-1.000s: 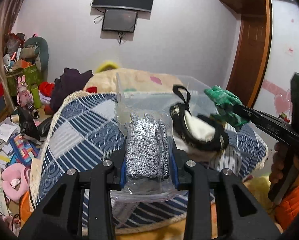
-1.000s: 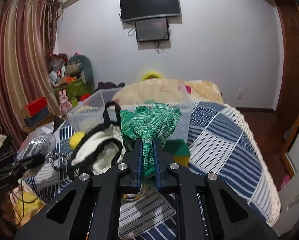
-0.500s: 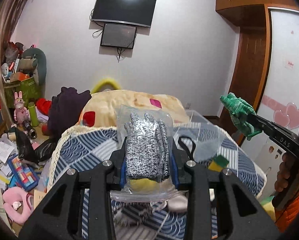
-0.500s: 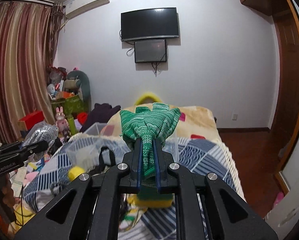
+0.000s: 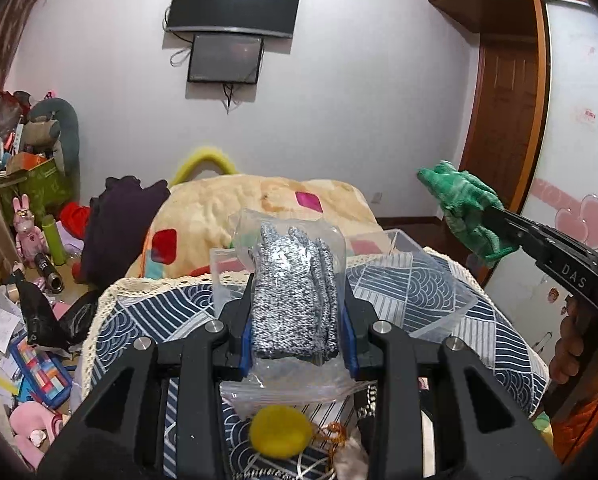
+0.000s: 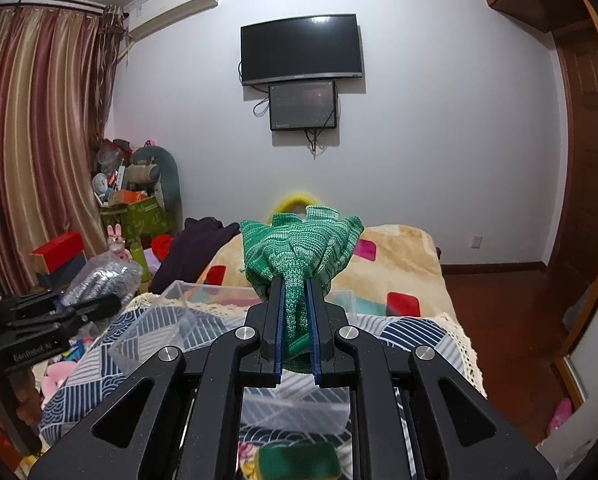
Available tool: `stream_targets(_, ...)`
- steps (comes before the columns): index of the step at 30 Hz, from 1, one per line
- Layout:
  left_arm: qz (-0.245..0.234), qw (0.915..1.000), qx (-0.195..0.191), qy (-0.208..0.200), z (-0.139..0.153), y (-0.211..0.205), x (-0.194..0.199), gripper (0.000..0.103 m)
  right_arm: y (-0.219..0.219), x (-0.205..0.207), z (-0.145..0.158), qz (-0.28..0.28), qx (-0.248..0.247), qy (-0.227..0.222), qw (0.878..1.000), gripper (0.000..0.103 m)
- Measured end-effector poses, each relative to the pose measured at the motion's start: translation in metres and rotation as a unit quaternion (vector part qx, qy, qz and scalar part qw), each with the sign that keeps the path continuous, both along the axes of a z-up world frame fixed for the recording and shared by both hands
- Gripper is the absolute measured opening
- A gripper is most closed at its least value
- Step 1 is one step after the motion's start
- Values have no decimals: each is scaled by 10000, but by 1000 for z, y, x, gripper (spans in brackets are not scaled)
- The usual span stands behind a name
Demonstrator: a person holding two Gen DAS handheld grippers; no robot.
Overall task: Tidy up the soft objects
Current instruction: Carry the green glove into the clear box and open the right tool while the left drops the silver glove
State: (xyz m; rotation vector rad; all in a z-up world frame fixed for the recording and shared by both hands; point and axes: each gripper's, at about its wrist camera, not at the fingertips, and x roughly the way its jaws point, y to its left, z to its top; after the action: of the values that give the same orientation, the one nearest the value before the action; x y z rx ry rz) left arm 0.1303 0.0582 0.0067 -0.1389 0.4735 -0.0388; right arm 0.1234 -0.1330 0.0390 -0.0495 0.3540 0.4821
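In the left wrist view, the left gripper [image 5: 299,320] fills the lower centre of the frame, its fingers [image 5: 246,332] pressed against both sides of a clear plastic bag of grey speckled gloves [image 5: 295,300], which stands upright between them. Just below the bag, at the bottom centre, a yellow pom-pom [image 5: 280,431] lies on the blue patterned bedspread [image 5: 147,320]. Behind the bag sits a clear plastic bin [image 5: 419,280] on the bedspread. At the right edge the right gripper [image 5: 495,216] reaches in from the side, holding a green knit cloth [image 5: 465,210] in the air above the bin's right side. Further back, a beige blanket [image 5: 251,204] covers the bed, with a dark purple garment [image 5: 115,228] at centre left.

In the right wrist view, the right gripper's fingers [image 6: 273,320] are narrow, clamped on the bunched cloth, which fans out above them at frame centre. A green and yellow sponge [image 6: 297,462] shows at the bottom centre. The bin lies just beyond the fingers, and the left gripper with its bag appears at centre left. On the far wall hangs a television [image 6: 301,49].
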Motion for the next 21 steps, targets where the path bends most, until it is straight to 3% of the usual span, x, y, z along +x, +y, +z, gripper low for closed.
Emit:
stream_targets(9,-54,9985,137,531,-26,-4,43,34,18,25,-34,177,-322,517,9980,9)
stream_targets(21,-116,9946,219,1003,-53,-8,67,34,32,44,-59,373,-790,1083,9903,9)
